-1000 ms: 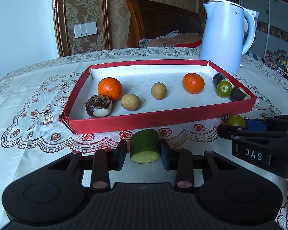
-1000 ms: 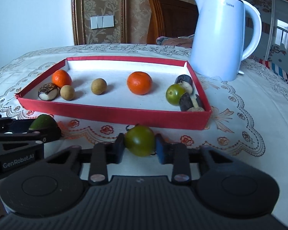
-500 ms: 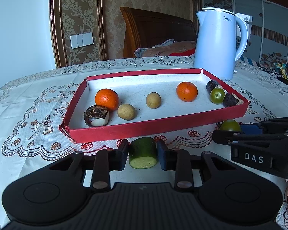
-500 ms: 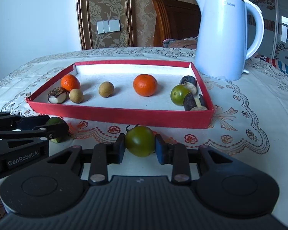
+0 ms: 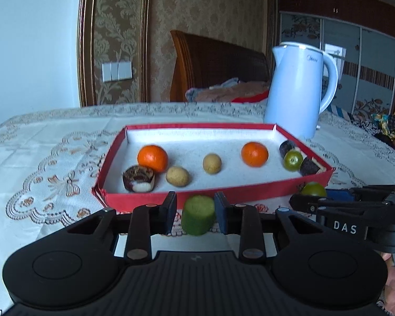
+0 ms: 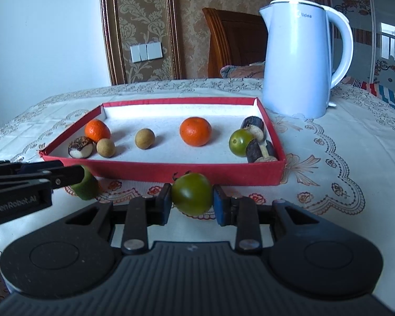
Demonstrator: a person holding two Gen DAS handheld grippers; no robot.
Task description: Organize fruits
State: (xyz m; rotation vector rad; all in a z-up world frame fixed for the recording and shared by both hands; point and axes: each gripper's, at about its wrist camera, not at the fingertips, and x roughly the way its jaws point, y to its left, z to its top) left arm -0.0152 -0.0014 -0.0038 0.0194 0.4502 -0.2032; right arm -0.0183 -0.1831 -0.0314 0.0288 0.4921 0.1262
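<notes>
Both grippers loaded, both short of the shallow red cardboard tray with white floor: its near wall lies straight ahead of each, beyond the fingertips.

Left gripper is closed around a short green cylinder chunk, cut end toward the camera; the right pad touches it, contact on the left is unclear. Long axis runs roughly along the fingers.

Right gripper is clamped on a round dark-green tomato-like fruit, pads touching both sides.

Both look lifted off the lace-clothed bench. Next move likely needs clearance over the tray wall; the right gripper faces the open floor between the orange mandarin and the green fruit already inside.
</notes>
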